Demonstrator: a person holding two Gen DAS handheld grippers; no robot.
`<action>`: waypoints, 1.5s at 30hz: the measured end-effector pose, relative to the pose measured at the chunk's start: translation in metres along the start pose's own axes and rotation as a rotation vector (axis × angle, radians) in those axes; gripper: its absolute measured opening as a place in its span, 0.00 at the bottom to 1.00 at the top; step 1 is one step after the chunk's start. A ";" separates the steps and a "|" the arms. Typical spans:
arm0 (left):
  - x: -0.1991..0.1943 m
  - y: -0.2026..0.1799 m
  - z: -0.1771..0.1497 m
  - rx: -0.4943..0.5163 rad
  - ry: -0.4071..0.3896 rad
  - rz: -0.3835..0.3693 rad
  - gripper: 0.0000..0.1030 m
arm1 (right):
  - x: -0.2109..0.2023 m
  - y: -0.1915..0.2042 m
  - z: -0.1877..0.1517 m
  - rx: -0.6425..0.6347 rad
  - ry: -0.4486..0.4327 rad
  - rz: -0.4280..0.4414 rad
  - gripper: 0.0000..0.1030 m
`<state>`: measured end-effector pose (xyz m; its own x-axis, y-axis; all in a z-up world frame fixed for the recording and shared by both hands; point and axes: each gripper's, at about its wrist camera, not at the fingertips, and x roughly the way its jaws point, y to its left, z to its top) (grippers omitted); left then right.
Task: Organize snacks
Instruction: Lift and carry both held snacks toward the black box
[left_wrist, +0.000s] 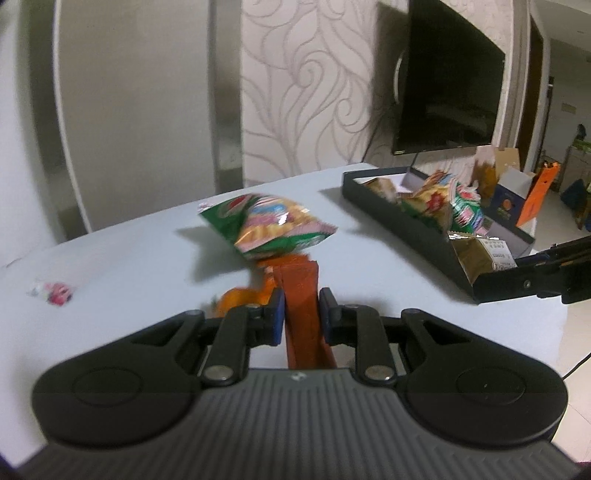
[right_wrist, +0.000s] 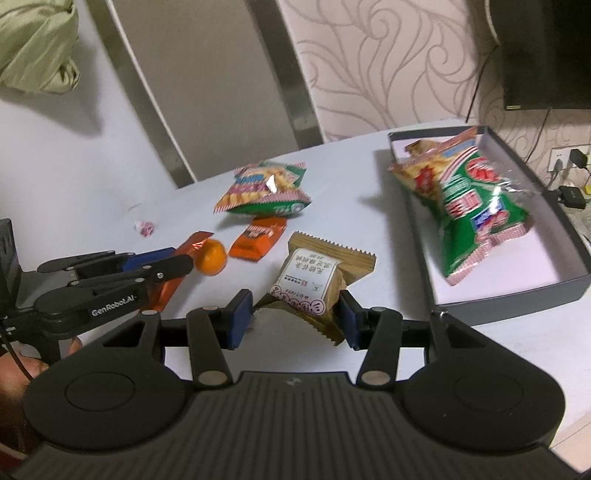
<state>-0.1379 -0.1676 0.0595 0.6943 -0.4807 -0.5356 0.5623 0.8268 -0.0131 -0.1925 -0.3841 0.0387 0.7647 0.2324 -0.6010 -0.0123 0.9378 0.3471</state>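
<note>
My left gripper (left_wrist: 301, 308) is shut on a long orange-red snack packet (left_wrist: 301, 295), held just above the white table; it also shows in the right wrist view (right_wrist: 177, 266), next to a small orange (right_wrist: 210, 256). My right gripper (right_wrist: 295, 317) is shut on a brown pastry packet (right_wrist: 314, 280) with a white label, held above the table left of the dark tray (right_wrist: 517, 295). The tray holds a green and red chips bag (right_wrist: 472, 206). A second chips bag (right_wrist: 264, 190) and a small orange packet (right_wrist: 258, 240) lie on the table.
A small pink candy (right_wrist: 144, 227) lies at the table's left. The wall with a chair back (right_wrist: 207, 74) stands behind the table. A television (left_wrist: 450, 81) hangs at the right. Boxes (left_wrist: 513, 192) sit past the tray on the floor side.
</note>
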 end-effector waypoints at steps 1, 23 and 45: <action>0.002 -0.004 0.003 0.004 -0.003 -0.007 0.22 | -0.003 -0.004 0.001 0.007 -0.009 -0.004 0.54; 0.075 -0.082 0.082 0.104 -0.093 -0.117 0.22 | -0.044 -0.079 0.031 0.038 -0.121 -0.151 0.54; 0.176 -0.158 0.149 0.101 -0.117 -0.126 0.22 | -0.033 -0.130 0.049 -0.055 -0.066 -0.173 0.54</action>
<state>-0.0371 -0.4262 0.0935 0.6594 -0.6143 -0.4334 0.6863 0.7272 0.0136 -0.1844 -0.5265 0.0485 0.7992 0.0509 -0.5989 0.0891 0.9754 0.2018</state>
